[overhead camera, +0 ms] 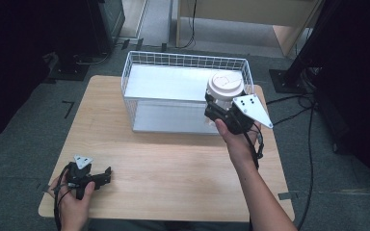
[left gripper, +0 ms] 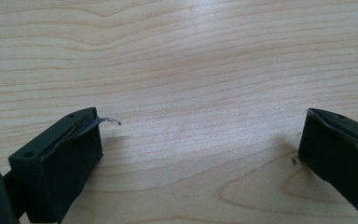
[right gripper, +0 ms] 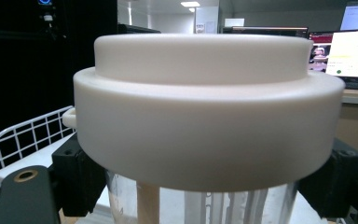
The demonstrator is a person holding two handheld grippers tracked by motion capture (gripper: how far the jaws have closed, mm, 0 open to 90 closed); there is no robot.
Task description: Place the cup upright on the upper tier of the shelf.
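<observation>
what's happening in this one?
A person's right gripper is shut on a clear jar with a white lid, held upright in the air at the right end of the white wire basket. The left gripper rests open on the wooden table, holding nothing.

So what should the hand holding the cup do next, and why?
Probably carry the cup a little further over the wire basket and start lowering it. The right gripper is clamped on its clear body under the white lid, holding it upright above the basket's near right corner, while the left gripper rests open on the table.
</observation>
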